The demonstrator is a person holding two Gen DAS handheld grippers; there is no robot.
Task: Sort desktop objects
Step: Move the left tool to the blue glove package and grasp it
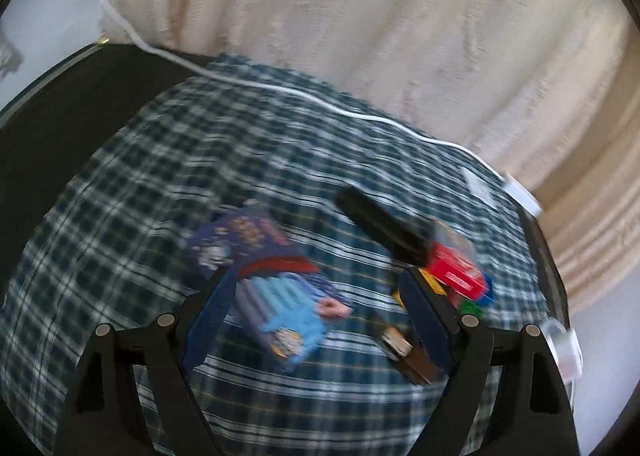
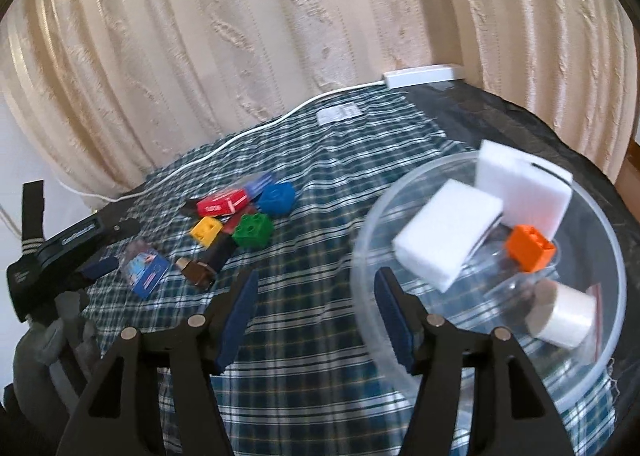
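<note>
In the left wrist view my left gripper [image 1: 316,316] is open, its pads on either side of a blue card packet [image 1: 276,296] lying on the checked cloth; whether they touch it is blurred. A black bar [image 1: 384,228], a red box [image 1: 456,272] and a brown lighter-like item [image 1: 408,352] lie to its right. In the right wrist view my right gripper [image 2: 316,316] is open and empty, its right finger at the rim of a clear bowl [image 2: 368,240] holding white sponges [image 2: 448,232], an orange brick [image 2: 528,248] and a tape roll [image 2: 564,316]. The left gripper [image 2: 92,252] is beside the packet [image 2: 146,268].
Red box [image 2: 224,204], blue brick [image 2: 276,197], yellow brick [image 2: 206,230], green brick [image 2: 252,230] and brown item [image 2: 196,270] lie on the checked cloth [image 2: 304,256]. A white cable [image 2: 240,135] runs to a power strip [image 2: 424,75] before the curtain. Dark table edge on the right [image 2: 520,123].
</note>
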